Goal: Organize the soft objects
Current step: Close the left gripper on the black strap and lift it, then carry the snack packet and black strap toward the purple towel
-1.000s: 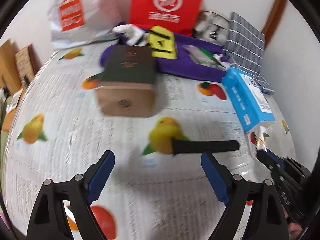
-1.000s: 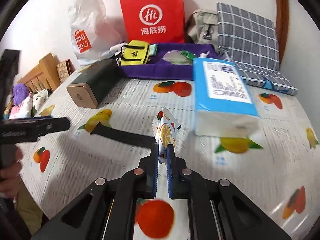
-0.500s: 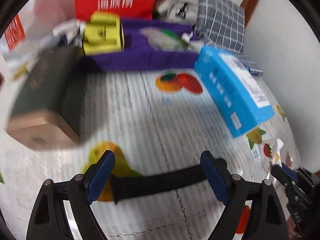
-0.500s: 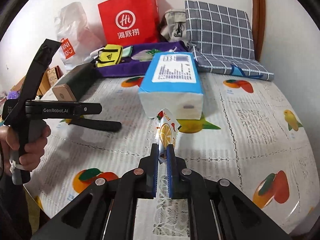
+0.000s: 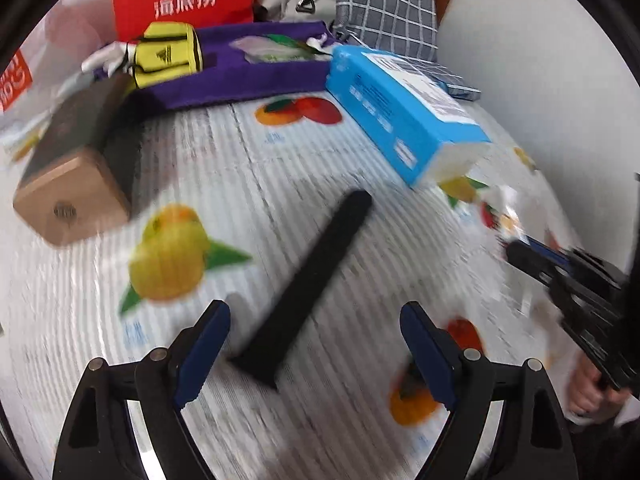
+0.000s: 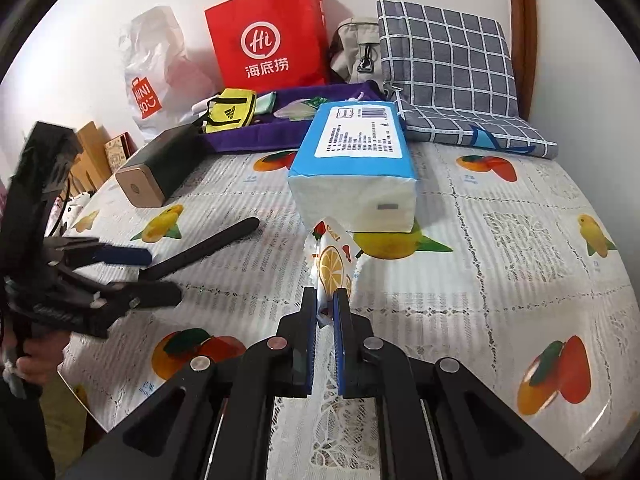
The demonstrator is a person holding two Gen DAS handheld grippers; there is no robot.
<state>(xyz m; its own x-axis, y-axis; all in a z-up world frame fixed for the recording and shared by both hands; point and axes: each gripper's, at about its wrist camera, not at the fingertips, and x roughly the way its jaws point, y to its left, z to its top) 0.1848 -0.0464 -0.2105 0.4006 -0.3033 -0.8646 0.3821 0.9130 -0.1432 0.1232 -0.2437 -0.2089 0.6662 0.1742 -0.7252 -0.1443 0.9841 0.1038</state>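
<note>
My right gripper point(image 6: 324, 300) is shut on a small fruit-printed sachet point(image 6: 332, 260), held upright just above the tablecloth in front of a blue tissue pack point(image 6: 356, 152). The same sachet point(image 5: 502, 212) and right gripper point(image 5: 520, 246) show blurred at the right of the left wrist view. My left gripper point(image 5: 316, 324) is open and empty, its jaws wide on either side of the near end of a black strap point(image 5: 312, 284) lying on the cloth. In the right wrist view the left gripper point(image 6: 132, 276) sits beside the strap point(image 6: 204, 246).
A dark box with a tan end point(image 5: 76, 164) lies at the left. At the back are a purple tray point(image 6: 288, 120) with a yellow pouch point(image 6: 232, 112), a red paper bag point(image 6: 268, 36), a white plastic bag point(image 6: 156, 68) and a checked cushion point(image 6: 444, 64). The table edge point(image 6: 100, 400) is near left.
The left gripper has swung over the black strap, which now runs lengthwise between its open jaws instead of crosswise. The right gripper has moved closer to the tissue pack, still holding the sachet.
</note>
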